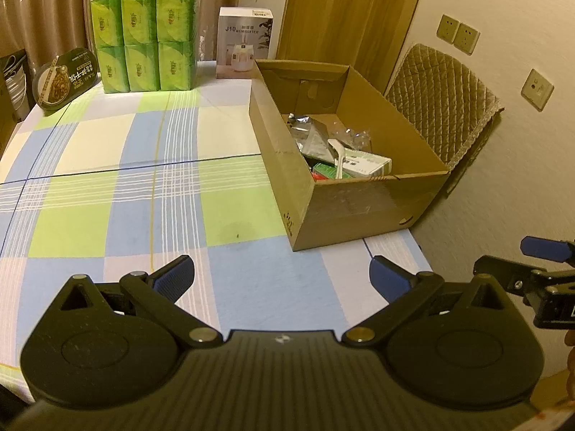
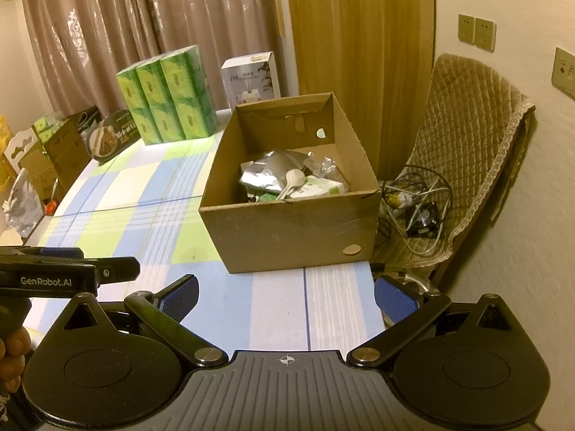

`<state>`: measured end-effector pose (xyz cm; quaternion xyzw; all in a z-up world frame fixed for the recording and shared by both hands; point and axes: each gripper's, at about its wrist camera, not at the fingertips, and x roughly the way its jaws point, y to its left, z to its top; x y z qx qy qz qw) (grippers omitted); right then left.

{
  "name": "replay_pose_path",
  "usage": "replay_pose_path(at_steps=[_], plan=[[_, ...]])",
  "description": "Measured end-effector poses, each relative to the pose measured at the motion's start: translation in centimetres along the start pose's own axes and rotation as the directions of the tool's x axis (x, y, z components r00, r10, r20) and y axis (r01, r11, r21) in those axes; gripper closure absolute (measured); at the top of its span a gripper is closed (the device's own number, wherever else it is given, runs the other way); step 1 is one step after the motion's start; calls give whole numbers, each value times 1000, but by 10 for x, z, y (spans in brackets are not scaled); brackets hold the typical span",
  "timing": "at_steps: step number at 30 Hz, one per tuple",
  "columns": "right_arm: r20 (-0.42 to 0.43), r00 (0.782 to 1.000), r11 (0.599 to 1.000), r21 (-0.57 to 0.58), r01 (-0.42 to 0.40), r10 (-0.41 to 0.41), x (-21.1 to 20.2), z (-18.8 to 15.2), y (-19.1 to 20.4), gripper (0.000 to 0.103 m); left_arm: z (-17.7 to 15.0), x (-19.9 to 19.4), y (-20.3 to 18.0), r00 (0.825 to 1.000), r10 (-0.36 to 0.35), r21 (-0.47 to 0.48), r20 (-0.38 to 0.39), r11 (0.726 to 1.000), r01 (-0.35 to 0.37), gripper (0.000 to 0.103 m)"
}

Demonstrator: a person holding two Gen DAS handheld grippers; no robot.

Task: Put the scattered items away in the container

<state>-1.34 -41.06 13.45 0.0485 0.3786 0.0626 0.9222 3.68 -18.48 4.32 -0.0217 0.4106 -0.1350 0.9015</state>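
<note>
On the checked tablecloth (image 1: 143, 186), near the table's right edge, stands an open cardboard box (image 1: 345, 212) that holds the gathered things: a crumpled silver foil pouch (image 1: 309, 133), a white plastic spoon (image 1: 337, 158) lying across a white and green carton (image 1: 366, 165), a small green packet (image 1: 325, 171) beside it, and some clear wrapping (image 1: 354, 136) toward the back. From the right wrist view the same box (image 2: 287, 237) sits straight ahead, with the spoon (image 2: 293, 181) resting on top of the heap. Both grippers hang above the near end of the table, well short of the box. The left gripper (image 1: 282, 280) has its blue-padded fingers spread wide with nothing between them, and the right gripper (image 2: 286, 298) is likewise spread wide and empty. Each tool shows at the edge of the other's view. At the far end of the table stand a stack of green tissue packs (image 1: 143, 39), a white humidifier box (image 1: 245, 41) and a dark oval food tray (image 1: 66, 79) leaning upright. Beside the table, against the wall, a chair with a quilted cover (image 2: 467, 136) holds a tangle of cables (image 2: 413, 197).
</note>
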Motion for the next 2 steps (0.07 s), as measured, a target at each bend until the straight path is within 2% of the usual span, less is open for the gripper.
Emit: replay_pose_path(at_steps=[2], plan=[[-1,1000,1000,0,1,-1,0,0,0,2,0,-1,0,1000,-1,3,8,1000,1,1]])
